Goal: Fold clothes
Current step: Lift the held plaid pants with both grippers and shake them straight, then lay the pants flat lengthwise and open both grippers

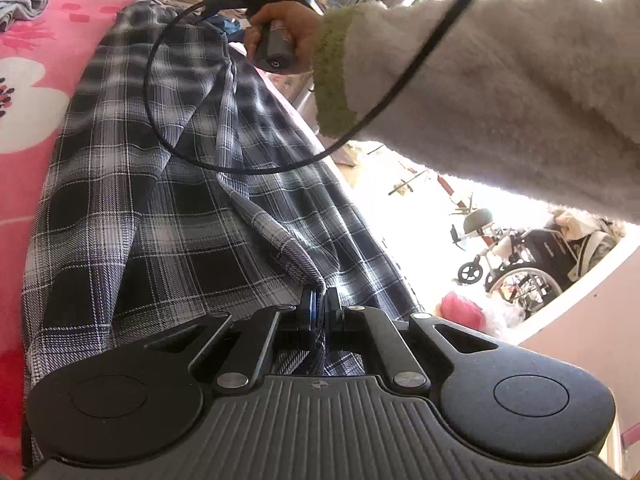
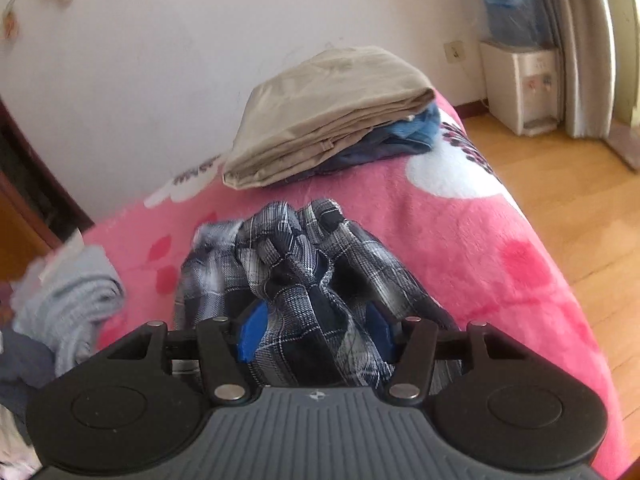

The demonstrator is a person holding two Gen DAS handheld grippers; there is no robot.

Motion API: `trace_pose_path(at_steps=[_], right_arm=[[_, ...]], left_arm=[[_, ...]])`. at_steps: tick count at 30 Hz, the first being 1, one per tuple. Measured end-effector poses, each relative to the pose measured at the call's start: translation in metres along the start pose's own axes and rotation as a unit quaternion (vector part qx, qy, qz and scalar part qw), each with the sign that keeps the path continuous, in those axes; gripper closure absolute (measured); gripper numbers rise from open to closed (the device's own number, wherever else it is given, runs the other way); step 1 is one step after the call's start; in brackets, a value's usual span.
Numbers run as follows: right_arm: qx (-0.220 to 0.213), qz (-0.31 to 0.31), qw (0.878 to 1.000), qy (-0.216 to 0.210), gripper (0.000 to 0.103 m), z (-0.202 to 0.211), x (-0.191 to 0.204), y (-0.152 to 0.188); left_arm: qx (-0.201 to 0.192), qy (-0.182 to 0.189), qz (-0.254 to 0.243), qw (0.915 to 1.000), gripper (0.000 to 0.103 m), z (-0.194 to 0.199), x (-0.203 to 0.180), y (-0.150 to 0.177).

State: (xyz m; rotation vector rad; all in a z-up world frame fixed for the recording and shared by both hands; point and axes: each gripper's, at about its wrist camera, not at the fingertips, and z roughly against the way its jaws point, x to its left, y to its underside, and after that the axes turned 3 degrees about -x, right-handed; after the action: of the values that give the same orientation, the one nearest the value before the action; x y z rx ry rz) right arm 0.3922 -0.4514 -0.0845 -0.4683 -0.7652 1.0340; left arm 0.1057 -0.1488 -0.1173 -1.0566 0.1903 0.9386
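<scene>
While the plaid shirt (image 1: 160, 208) lies spread on the pink bed blanket (image 2: 480, 240), my left gripper (image 1: 320, 308) pinches its hem tight; my right gripper (image 2: 316, 332) stands parted, bunched plaid cloth between its blue pads (image 2: 252, 332).

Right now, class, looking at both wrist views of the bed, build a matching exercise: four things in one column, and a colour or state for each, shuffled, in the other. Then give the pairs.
Things:
1. plaid shirt
2. folded beige cloth
3. blanket
4. left gripper

Colour or state:
A. pink with white flowers
B. shut on a fold of fabric
C. black and white checks, spread along the bed
D. folded, on top of blue garments

Pairs: 1-C, 2-D, 3-A, 4-B
</scene>
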Motion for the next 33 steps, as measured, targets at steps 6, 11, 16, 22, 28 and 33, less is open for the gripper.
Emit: trace_pose_path(at_steps=[6, 11, 16, 22, 28, 33], right_arm=[[0.010, 0.059, 0.998, 0.033, 0.096, -0.014, 0.015, 0.005], [-0.048, 0.083, 0.995, 0.038, 0.097, 0.002, 0.023, -0.002], [-0.067, 0.096, 0.992, 0.050, 0.097, 0.009, 0.016, -0.017], [-0.064, 0.095, 0.991, 0.065, 0.097, -0.002, 0.003, -0.020], [-0.014, 0.103, 0.989, 0.106, 0.089, -0.037, -0.004, -0.005], [-0.024, 0.086, 0.989, 0.114, 0.047, -0.013, -0.006, -0.007]], left_arm=[[0.001, 0.008, 0.007, 0.9999, 0.102, 0.000, 0.000, 0.001], [-0.012, 0.028, 0.009, 0.9995, 0.102, 0.001, -0.007, -0.006], [-0.014, 0.046, -0.001, 0.9988, 0.102, -0.009, -0.017, -0.013], [-0.001, 0.046, -0.006, 0.9989, 0.102, -0.019, -0.015, -0.011], [0.016, 0.030, -0.011, 0.9994, 0.102, -0.021, -0.016, -0.009], [0.013, 0.009, -0.014, 0.9998, 0.101, -0.017, -0.021, -0.010]])
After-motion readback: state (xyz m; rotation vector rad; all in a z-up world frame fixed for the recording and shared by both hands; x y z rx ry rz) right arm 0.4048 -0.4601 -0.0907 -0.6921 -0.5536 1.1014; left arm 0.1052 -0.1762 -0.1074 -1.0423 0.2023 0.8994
